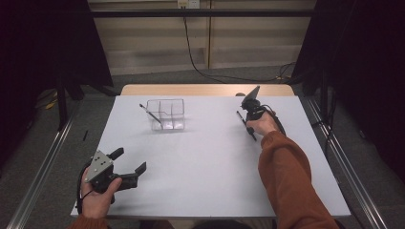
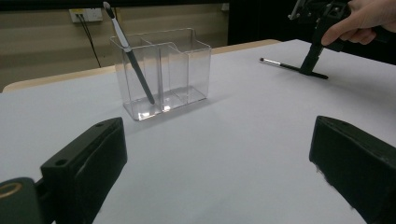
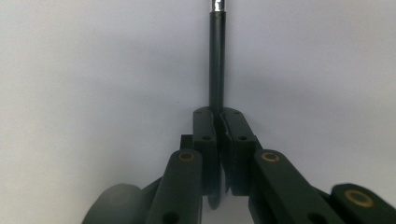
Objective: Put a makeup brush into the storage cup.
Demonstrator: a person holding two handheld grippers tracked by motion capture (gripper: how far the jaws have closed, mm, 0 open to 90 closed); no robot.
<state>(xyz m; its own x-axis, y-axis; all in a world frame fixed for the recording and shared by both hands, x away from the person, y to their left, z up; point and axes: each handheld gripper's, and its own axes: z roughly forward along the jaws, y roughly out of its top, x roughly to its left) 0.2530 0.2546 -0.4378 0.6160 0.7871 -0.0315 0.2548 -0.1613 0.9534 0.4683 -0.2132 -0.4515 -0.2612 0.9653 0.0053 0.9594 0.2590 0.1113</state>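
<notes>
R gripper (image 1: pixel 248 116) is seen w/ jaws pressed together on the dark handle of a makeup brush (image 3: pixel 216 60), which lies flat on the table (image 1: pixel 215 167); the handle runs straight out from betw. the pads, silver ferrule at its far end. In the high view the brush is found at the table's far right, under the right hand (image 1: pixel 261 125). L gripper (image 1: pixel 128 168) is held at the near left corner, jaws spread wide apart, nothing betw. them. A clear organizer (image 1: pixel 166 114) w/ compartments stands near the far edge, well apart from both grippers; a second brush (image 2: pixel 130 56) leans tilted in one end compartment. The tabletop is pale grey-white, w/ a wood strip along the far edge. Beyond it, grey floor, a beige wall, cables and dark curtains at both sides.
</notes>
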